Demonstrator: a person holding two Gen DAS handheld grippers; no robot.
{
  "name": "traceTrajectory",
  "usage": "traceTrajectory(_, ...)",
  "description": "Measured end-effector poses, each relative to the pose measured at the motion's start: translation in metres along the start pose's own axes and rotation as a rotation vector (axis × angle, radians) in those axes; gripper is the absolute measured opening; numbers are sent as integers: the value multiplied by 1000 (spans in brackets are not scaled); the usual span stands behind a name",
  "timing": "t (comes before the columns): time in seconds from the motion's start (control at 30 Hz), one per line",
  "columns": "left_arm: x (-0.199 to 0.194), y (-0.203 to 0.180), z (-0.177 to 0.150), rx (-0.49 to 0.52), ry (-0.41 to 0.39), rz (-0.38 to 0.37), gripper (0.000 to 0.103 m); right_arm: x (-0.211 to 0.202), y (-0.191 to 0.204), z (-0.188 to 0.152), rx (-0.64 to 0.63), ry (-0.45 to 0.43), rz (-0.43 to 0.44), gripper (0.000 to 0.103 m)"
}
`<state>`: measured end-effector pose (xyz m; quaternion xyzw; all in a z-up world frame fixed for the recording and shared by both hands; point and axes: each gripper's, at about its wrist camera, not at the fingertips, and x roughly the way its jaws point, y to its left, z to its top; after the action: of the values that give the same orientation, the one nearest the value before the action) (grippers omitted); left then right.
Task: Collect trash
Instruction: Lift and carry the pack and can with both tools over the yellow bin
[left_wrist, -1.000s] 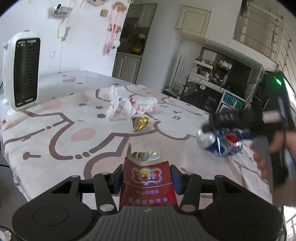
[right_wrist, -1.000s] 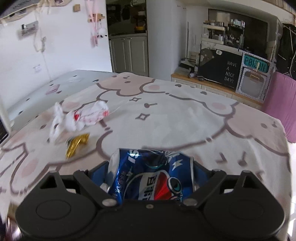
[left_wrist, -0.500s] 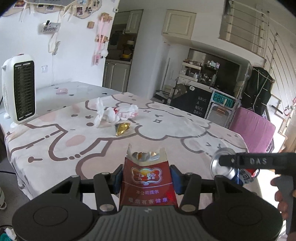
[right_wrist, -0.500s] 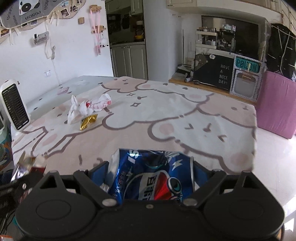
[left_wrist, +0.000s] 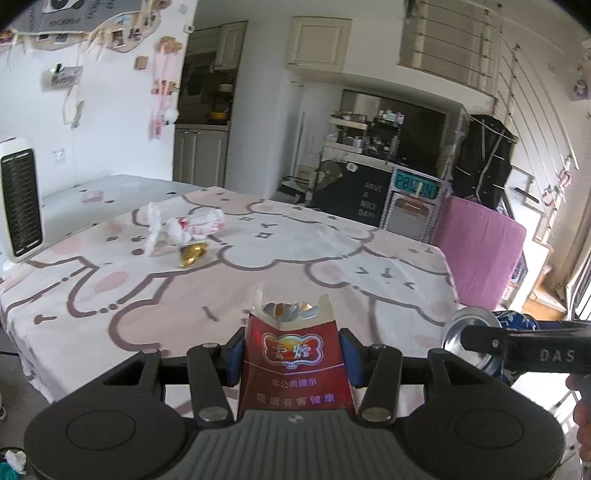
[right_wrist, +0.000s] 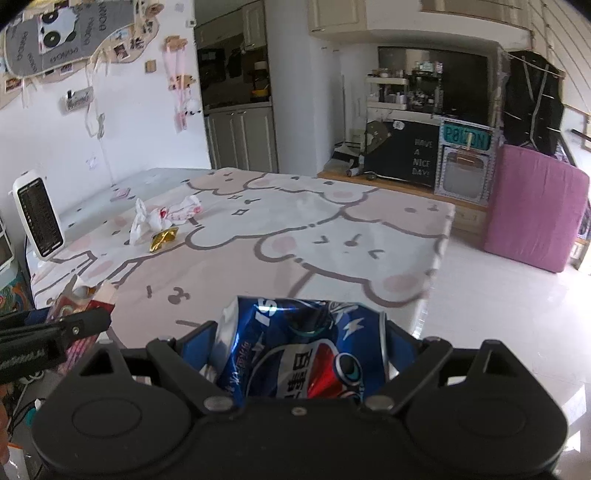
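Your left claw (left_wrist: 291, 354) pinches the light, crushable cigarette pack (left_wrist: 293, 363) by its sides; your right claw (right_wrist: 301, 363) clamps the dented, slippery Pepsi can (right_wrist: 301, 354) mid-body.

Lived-in home, cartoon-print pink-and-white tablecloth (right_wrist: 332, 236) covered the table, grey kitchen cabinets (right_wrist: 240, 140) behind, white upright heater (right_wrist: 37, 218), photo-decorated wall.

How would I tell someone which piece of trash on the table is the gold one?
Look at the pink cartoon tablecloth, toward its far left side near the white heater. Beside the crumpled white wrappers lies the gold foil wrapper, nearer the camera, the only shiny metallic yellow piece there.
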<state>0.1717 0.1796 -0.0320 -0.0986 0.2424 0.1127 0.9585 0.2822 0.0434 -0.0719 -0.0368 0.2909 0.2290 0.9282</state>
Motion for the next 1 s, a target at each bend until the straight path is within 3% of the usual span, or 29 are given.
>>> traceTrajectory(0.5,14,-127,-20,125,33,-157,51,-72,-117,-49,95,-16,-145,93)
traceTrajectory(1.0,63,-245,-87,253,216,-292,51,-92,-245,-131,276,51,-282,93)
